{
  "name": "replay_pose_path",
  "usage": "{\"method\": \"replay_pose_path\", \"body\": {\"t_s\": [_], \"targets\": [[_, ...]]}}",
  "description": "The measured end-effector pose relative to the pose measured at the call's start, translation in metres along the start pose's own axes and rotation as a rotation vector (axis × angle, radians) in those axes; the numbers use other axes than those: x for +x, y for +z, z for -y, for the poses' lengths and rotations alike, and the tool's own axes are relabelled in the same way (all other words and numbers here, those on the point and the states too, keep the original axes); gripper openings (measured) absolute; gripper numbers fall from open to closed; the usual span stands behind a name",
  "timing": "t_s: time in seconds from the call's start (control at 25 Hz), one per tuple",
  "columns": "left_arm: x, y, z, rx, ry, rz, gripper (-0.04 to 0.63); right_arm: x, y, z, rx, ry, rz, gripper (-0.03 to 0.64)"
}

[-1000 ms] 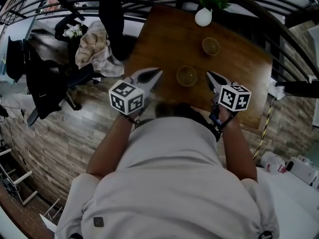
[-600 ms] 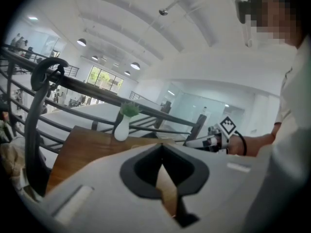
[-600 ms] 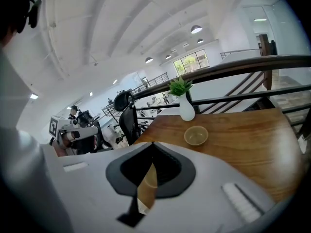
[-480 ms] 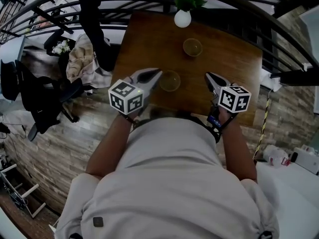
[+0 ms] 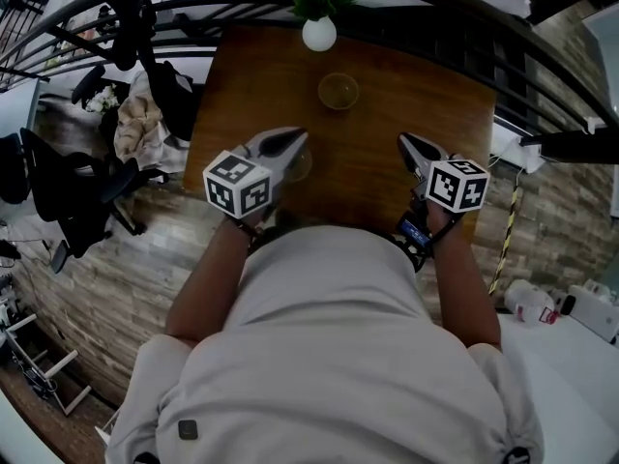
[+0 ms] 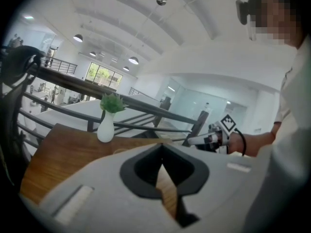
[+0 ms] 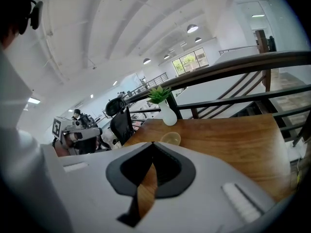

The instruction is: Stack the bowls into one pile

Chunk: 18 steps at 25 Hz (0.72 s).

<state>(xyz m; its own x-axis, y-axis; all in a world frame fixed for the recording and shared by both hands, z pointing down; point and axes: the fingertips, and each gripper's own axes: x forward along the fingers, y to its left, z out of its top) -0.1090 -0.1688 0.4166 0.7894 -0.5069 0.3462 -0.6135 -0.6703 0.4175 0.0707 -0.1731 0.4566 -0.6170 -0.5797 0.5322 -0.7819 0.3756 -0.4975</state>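
Head view, with both gripper views. The two bowls stood apart on the wooden table (image 5: pixel 435 114), not yet piled. The near bowl (image 5: pixel 299 165) lay just beside the tip of the left gripper (image 5: pixel 296 138), on its right and partly hidden by it; whether the two touched could not be told. The far bowl (image 5: pixel 338 91) sat farther off, in front of the white vase (image 5: pixel 319 34) at the table's far edge, and ahead and to the left of the right gripper (image 5: pixel 406 143). Each gripper's own view showed its jaws together with nothing between them, only table wood visible through the slot. The left gripper was judged much the nearer to the near bowl, while the right gripper stood well apart from both. Being round, the bowls favoured no direction of approach; either gripper would first need to part its jaws over a rim.
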Motion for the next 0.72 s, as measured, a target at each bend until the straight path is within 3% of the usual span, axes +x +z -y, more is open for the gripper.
{"method": "replay_pose_path", "body": {"t_s": [0.4,0.72], "targets": [[0.05,-0.02,0.028,-0.031,0.036,-0.033,0.005,-0.015,0.0,0.057,0.016,0.052,-0.031,0.008],[0.056,-0.017,-0.002,-0.049,0.022,-0.057,0.005,0.009,0.005,0.063,0.056,0.031,-0.037,0.008]]}}
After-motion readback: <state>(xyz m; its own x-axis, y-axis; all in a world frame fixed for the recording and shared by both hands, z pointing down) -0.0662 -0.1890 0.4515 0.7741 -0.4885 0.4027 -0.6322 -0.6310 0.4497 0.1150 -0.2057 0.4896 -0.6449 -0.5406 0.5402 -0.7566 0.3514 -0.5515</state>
